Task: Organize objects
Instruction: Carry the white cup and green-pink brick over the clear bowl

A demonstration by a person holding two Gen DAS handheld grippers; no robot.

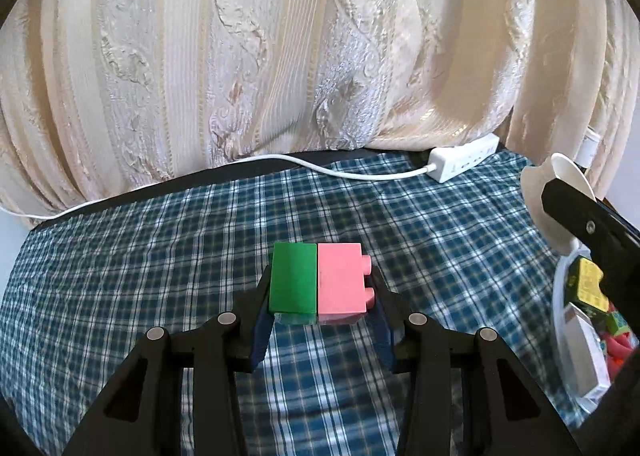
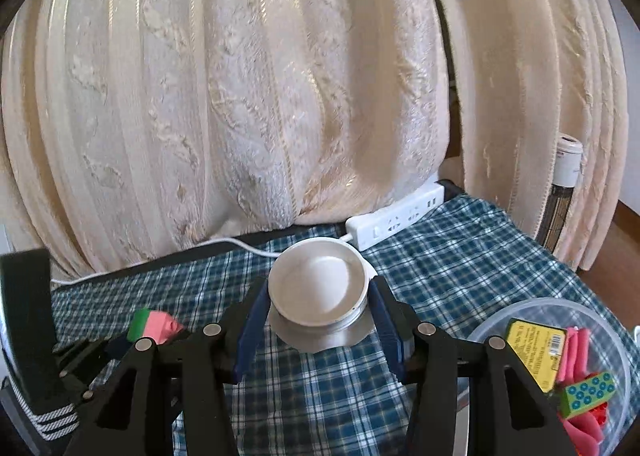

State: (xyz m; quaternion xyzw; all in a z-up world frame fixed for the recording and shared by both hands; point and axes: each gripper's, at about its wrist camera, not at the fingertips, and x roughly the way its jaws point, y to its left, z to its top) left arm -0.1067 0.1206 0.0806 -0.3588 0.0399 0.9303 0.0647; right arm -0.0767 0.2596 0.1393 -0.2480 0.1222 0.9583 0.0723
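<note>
Though the yellow printed packet [image 2: 534, 352] in the clear plastic bowl [image 2: 600, 316] carries a barcode, its writing is too small to read. The left gripper [image 1: 320, 296], tilted downward, clamps a joined green and pink toy brick pair [image 1: 320, 280], long axis crosswise between its fingers, studs rightward. The right gripper [image 2: 318, 312] clasps a white round plastic lid [image 2: 318, 282], hollow side up.

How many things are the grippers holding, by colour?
Green brick: 1
Pink brick: 1
White lid: 1
Total: 3
The left gripper holds both bricks, joined together; the right gripper holds the lid.
</note>
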